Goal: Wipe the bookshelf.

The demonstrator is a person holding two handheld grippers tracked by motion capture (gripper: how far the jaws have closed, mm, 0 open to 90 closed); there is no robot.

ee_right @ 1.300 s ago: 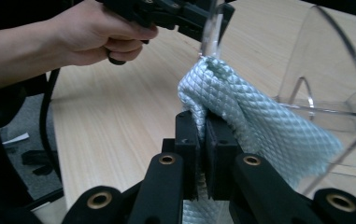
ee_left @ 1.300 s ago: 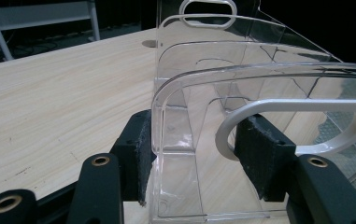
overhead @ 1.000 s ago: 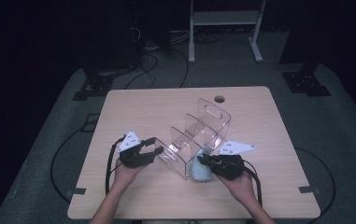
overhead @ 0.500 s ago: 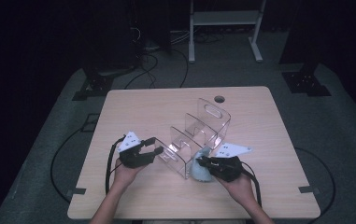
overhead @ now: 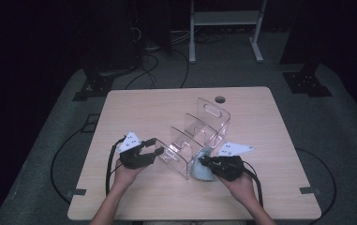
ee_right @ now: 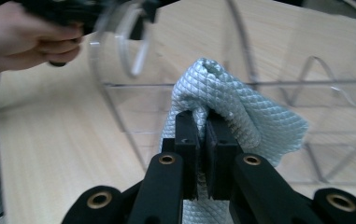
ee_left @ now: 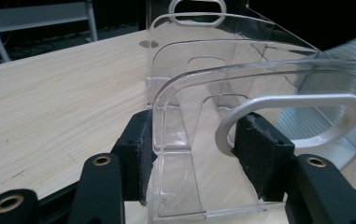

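At the near edge of the table: wiping the clear rack (overhead: 199,136).

The right gripper (overhead: 204,162), at about five o'clock, is pinching a pale cloth (overhead: 203,168) against the rack's side. The left gripper (overhead: 157,146), at seven o'clock, is pinching the rack's end wall. Farther back, the rack is reaching toward twelve. Next, I think, the cloth needs rubbing along the wall.

The pale wooden tabletop (overhead: 138,112) carries a clear acrylic rack (overhead: 199,136) near its middle, with a light blue cloth (overhead: 203,169) touching the rack's near right side.
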